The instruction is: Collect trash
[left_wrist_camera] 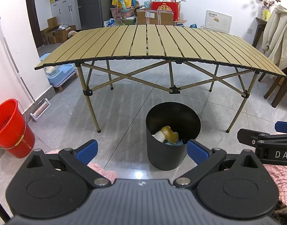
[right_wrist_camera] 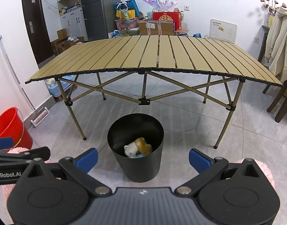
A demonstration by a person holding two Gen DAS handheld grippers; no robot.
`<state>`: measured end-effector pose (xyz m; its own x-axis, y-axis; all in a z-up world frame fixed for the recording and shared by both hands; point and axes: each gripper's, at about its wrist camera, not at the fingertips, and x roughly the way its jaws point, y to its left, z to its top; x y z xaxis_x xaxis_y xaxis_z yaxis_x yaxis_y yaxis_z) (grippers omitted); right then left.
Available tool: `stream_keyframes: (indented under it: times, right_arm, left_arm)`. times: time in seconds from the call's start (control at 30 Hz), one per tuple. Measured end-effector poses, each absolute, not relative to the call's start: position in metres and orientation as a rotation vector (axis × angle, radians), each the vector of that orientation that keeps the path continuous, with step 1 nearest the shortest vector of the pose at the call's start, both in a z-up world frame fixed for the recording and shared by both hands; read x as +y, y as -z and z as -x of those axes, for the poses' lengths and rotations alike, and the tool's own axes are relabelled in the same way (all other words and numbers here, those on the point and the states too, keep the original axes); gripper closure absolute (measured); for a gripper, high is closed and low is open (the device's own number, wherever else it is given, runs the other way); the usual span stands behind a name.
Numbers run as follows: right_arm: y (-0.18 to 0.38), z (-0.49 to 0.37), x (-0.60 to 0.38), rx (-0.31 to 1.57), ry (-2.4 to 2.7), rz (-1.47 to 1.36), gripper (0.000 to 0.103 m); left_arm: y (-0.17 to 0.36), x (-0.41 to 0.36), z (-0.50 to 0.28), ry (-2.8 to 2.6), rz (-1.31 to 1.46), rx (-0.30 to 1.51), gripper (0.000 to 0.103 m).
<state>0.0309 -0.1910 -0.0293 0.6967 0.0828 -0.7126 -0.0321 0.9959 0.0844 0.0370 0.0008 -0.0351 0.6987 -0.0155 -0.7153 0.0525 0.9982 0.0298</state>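
Both grippers are up off the floor and spread wide, nothing between the blue pads of either one: the left gripper (left_wrist_camera: 142, 151) hangs just this side of the black bin (left_wrist_camera: 173, 136), and the right gripper (right_wrist_camera: 143, 158) sits alongside it, looking down into the same bin (right_wrist_camera: 135, 148) from a touch further right. And look where the trash is, it's down in the bottom of that bin: a crumpled white wad (right_wrist_camera: 130, 148) against a yellow-brown lump (right_wrist_camera: 143, 146), with a scrap of blue (right_wrist_camera: 140, 156) poking out beneath them. What exactly the brown piece is I can't say from here, the bin wall shades it. The folding table (left_wrist_camera: 152, 43) behind shows bare slats from edge to edge, and the grey tiled floor (left_wrist_camera: 121, 112) around the bin has no litter on it that I can spot, so I'd call this the tail end of the job, a last look round rather than a grab. To do it well, I'd keep both tools wide and clear of the bin's rim so nothing tips it, swing the view slowly along the table legs and toward the red bucket (left_wrist_camera: 9, 127) by the wall, and check the pink fluffy rug (left_wrist_camera: 103, 170) underfoot, where a small scrap could hide in the pile. If something turns up, come down on it from above with the pads either side, close gently, carry it over the middle of the bin's mouth and only then let go.
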Motion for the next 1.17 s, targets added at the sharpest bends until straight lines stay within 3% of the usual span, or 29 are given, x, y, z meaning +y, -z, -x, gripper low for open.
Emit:
stream_keyframes:
  times: [1.17]
  right_arm:
    - [0.0267,-0.028,-0.1893,0.781,-0.06,-0.048,0.0]
  left_arm:
    - [0.0314,0.0001,-0.0309,0.041,-0.041,0.753,0.0]
